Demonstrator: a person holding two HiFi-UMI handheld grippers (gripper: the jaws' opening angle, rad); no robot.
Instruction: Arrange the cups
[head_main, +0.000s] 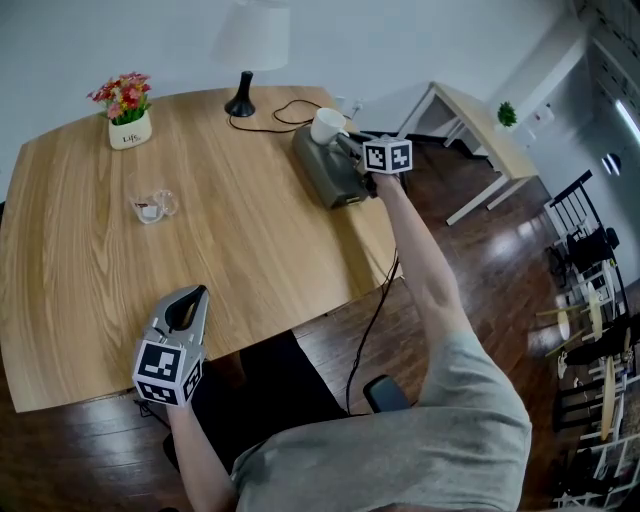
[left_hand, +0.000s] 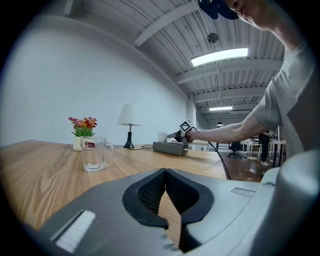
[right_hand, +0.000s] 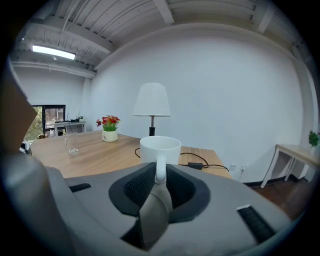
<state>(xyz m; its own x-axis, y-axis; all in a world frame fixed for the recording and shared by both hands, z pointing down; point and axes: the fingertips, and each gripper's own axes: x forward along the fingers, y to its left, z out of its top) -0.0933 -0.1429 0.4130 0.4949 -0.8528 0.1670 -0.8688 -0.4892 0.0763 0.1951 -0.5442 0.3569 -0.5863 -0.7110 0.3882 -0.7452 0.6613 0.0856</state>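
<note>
A white mug (head_main: 326, 125) (right_hand: 160, 147) stands upright on a grey box (head_main: 330, 170) at the far right of the wooden table (head_main: 230, 250). My right gripper (head_main: 350, 145) (right_hand: 160, 176) reaches it from the right and holds the mug's handle between its pads, which lie against it on both sides. A clear glass mug (head_main: 153, 206) (left_hand: 95, 154) stands alone at the table's left middle. My left gripper (head_main: 190, 298) (left_hand: 165, 172) rests near the front edge with its tips together and nothing in it, pointing toward the glass mug.
A pot of flowers (head_main: 128, 115) and a lamp (head_main: 240, 100) stand at the table's back, with a black cable (head_main: 290, 110) trailing to the grey box. A white side table (head_main: 480, 125) stands beyond the right edge, over dark wood floor.
</note>
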